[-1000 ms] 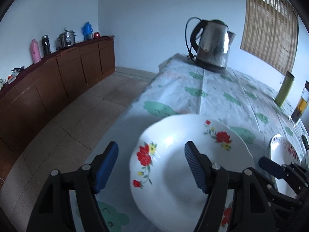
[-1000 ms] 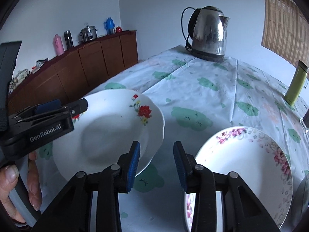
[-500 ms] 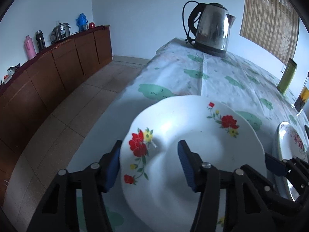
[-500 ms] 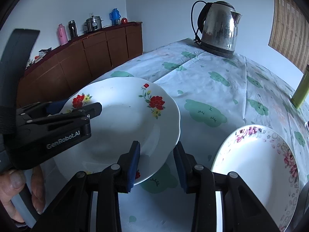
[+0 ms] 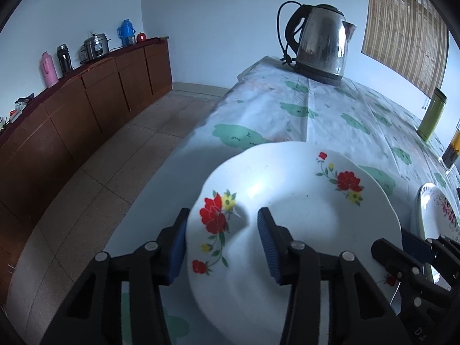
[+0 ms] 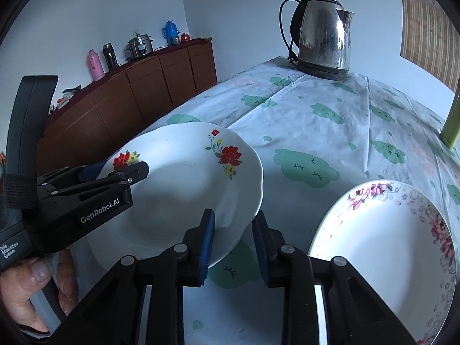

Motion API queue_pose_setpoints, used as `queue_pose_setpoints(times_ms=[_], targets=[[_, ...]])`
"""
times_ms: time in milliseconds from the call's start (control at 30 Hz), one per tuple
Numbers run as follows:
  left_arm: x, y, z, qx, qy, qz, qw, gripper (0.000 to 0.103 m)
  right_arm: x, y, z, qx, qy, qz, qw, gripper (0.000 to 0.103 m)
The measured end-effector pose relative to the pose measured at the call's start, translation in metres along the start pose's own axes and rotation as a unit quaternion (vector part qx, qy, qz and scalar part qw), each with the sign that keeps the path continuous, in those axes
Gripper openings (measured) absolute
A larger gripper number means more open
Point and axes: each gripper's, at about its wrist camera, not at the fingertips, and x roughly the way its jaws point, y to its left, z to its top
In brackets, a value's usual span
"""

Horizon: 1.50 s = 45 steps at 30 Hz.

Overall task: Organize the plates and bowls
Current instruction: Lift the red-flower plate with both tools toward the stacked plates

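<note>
A white deep plate with red flowers (image 5: 302, 215) (image 6: 184, 189) lies near the table's left edge. My left gripper (image 5: 222, 211) (image 6: 115, 169) straddles its left rim, one pad outside the rim and one over the bowl; its jaws are closing and I see no firm press. My right gripper (image 6: 234, 214) (image 5: 395, 241) has the plate's near right rim between its blue pads, and its jaws are closing with a small gap on the right side. A second white plate with pink flowers (image 6: 382, 244) (image 5: 434, 215) lies flat to the right.
A steel kettle (image 5: 319, 49) (image 6: 325, 40) stands at the far end of the cloud-print tablecloth (image 6: 316, 132). A green cup (image 5: 431, 115) and a glass of dark liquid (image 5: 452, 149) stand at the right. A person's hand (image 6: 28, 287) holds the left gripper. A brown sideboard (image 5: 86, 100) lines the left wall.
Both grippers' jaws have narrowed. The left one has moved in around the red-flower plate's rim, and that plate's right rim now lies between the right gripper's pads.
</note>
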Motion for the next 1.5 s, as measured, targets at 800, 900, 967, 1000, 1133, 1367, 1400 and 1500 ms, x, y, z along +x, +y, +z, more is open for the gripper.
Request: queue_pose_setpoints(times_ms=[800,900,967,1000,1133,1367,1400,1500], targets=[[-0.028,-0.011,0.002,0.018,-0.071,-0.026,0.9970,0.045,-0.032,-0.007,-0.001,0.000,-0.035,-0.005,0.999,0.028],[-0.034,-0.013,0.001,0.022,-0.083,-0.034,0.9958,0.045,-0.036,-0.010,-0.002,0.003,-0.038,-0.004,0.999,0.028],[-0.038,-0.015,0.001,0.025,-0.093,-0.038,0.9946,0.045,-0.039,-0.012,-0.003,0.005,-0.041,-0.002,0.999,0.028],[-0.040,-0.016,0.001,0.027,-0.098,-0.040,0.9941,0.045,-0.041,-0.014,-0.003,0.007,-0.043,-0.002,0.999,0.028],[-0.042,-0.022,0.001,0.036,-0.104,-0.042,0.9930,0.045,-0.047,-0.018,-0.004,0.011,-0.047,-0.003,0.999,0.028],[-0.038,-0.037,-0.001,0.054,-0.091,-0.036,0.9938,0.045,-0.054,-0.025,-0.009,0.013,-0.051,-0.006,0.999,0.028],[-0.039,-0.039,-0.001,0.055,-0.090,-0.037,0.9937,0.045,-0.055,-0.026,-0.009,0.013,-0.051,-0.008,0.999,0.028],[-0.042,-0.043,-0.002,0.056,-0.093,-0.040,0.9933,0.045,-0.057,-0.031,-0.011,0.018,-0.052,-0.009,0.998,0.028]])
